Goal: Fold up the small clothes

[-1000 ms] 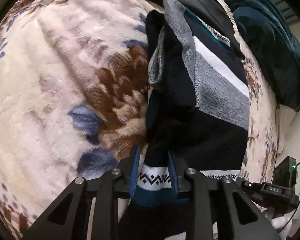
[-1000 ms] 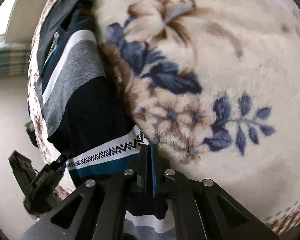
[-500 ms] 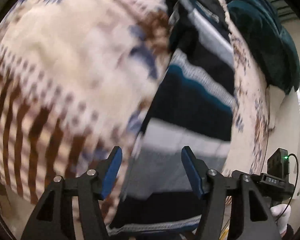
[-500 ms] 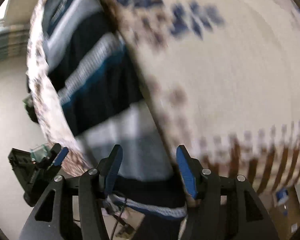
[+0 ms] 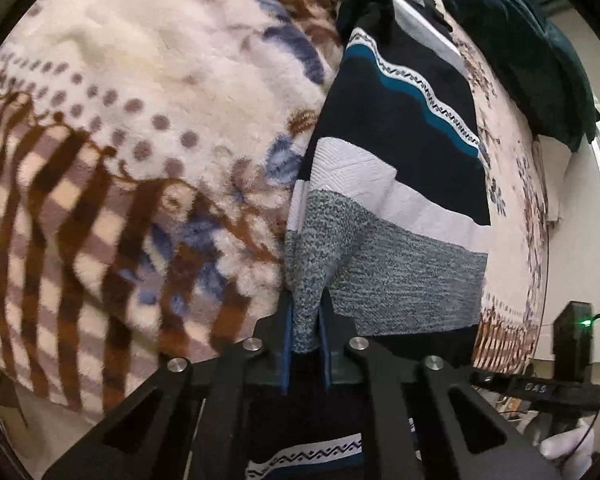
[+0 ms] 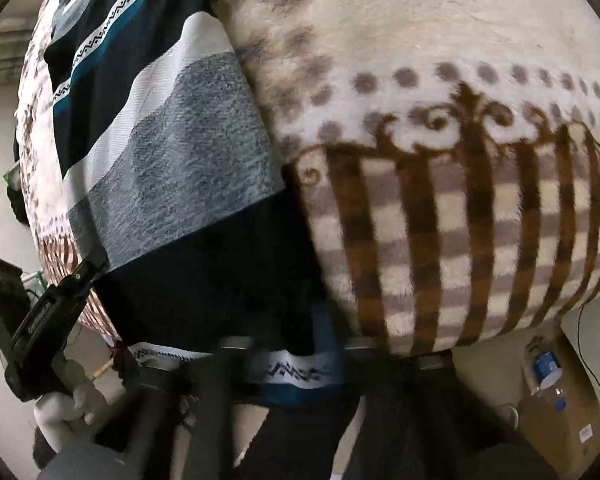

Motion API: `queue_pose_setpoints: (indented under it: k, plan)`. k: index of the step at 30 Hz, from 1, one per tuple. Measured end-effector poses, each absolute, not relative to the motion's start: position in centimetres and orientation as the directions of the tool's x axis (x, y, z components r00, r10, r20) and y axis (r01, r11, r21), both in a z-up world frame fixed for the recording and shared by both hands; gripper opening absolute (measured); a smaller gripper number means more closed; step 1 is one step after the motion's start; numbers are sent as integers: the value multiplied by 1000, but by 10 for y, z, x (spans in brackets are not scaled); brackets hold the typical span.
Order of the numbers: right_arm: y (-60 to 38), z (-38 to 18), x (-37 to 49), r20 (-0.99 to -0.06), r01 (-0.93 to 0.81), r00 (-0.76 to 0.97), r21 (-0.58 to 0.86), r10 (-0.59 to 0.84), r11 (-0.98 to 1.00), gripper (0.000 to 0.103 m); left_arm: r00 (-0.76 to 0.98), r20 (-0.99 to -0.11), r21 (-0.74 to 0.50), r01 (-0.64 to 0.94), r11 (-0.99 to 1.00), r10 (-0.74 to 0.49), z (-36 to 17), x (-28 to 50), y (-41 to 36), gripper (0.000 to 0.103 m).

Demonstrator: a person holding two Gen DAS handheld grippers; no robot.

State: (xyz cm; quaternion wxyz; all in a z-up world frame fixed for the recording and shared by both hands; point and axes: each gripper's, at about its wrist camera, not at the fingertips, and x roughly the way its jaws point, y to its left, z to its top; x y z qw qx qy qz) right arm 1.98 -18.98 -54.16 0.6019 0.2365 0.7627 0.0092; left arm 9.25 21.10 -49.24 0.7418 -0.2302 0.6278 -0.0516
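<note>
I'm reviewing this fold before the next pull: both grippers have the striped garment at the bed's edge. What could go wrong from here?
1. The left gripper pinches only a narrow bunch of the striped garment's grey band, so it could slip out.
2. The garment's hem hangs past the blanket edge at the right gripper; more could slide off.
3. The fuzzy blanket may drag and wrinkle the fold.

Blurred right tongs [image 6: 320,344] pinch the striped sweater's [image 6: 172,152] dark hem.
</note>
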Motion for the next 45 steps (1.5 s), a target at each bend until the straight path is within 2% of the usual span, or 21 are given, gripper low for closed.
queue_pose_setpoints:
  k: [3,6,8,10,11,13,16,18,20,21,24,26,28,31,33,36,39,42,44,45]
  plan:
    - [-202,-534,13,-934,347,-149,258,324,902,4,185,-915,-397,-247,884,-359,-501,90,220,9]
    - [-223,-546,0,-866,452,-165,359,472,817,5,179,-895,-446,-290,847,-410,-501,89,227,13]
    - [-237,-550,-14,-813,537,-154,408,561,738,15,174,-896,-443,-296,846,-409,-496,85,229,13]
    - [-248,-550,-30,-792,603,-117,423,600,676,50,167,-900,-436,-300,848,-403,-494,78,232,13]
    - [-253,-550,-41,-775,637,-87,440,626,633,54,160,-904,-427,-307,850,-397,-494,74,234,13]
    - [-249,-548,-53,-795,622,-101,419,598,661,54,153,-905,-426,-330,842,-398,-493,66,239,13]
    - [-216,-529,-64,-906,378,-143,322,398,868,54,144,-912,-409,-344,845,-383,-487,54,240,15]
    - [-174,-519,-72,-972,97,-111,196,207,976,56,128,-928,-372,-347,861,-349,-483,46,238,15]
    - [-131,-517,-85,-1000,-161,-22,15,11,987,62,125,-931,-366,-339,867,-344,-480,39,233,15]
    - [-112,-519,-92,-999,-249,28,-50,-44,967,63,124,-933,-360,-331,872,-338,-479,37,230,15]
    - [-75,-531,-108,-965,-360,177,-246,-193,900,63,95,-954,-301,-306,903,-286,-481,33,219,15]
    - [-62,-540,-112,-930,-357,254,-347,-267,867,63,90,-955,-297,-299,907,-283,-483,32,214,16]
    - [-57,-543,-114,-891,-316,331,-415,-311,853,62,89,-953,-302,-285,910,-288,-486,34,207,23]
    - [-63,-526,-117,-848,-174,413,-430,-331,886,57,83,-952,-305,-267,914,-294,-490,35,196,24]
    - [-58,-512,-121,-823,-143,460,-439,-333,887,57,74,-954,-301,-258,918,-292,-494,36,190,24]
    - [-53,-505,-129,-798,-187,502,-477,-333,859,57,69,-953,-302,-266,916,-294,-497,35,193,25]
    - [-36,-522,-128,-793,-255,508,-511,-336,821,57,65,-951,-308,-282,909,-302,-500,36,198,26]
    - [-32,-524,-125,-773,-240,538,-524,-337,818,57,57,-951,-307,-278,910,-304,-502,36,200,26]
    - [-40,-519,-122,-770,-192,538,-509,-343,839,49,48,-954,-299,-267,916,-297,-503,36,200,29]
    - [-48,-515,-121,-766,-157,540,-498,-349,853,38,45,-954,-298,-263,918,-297,-504,35,200,32]
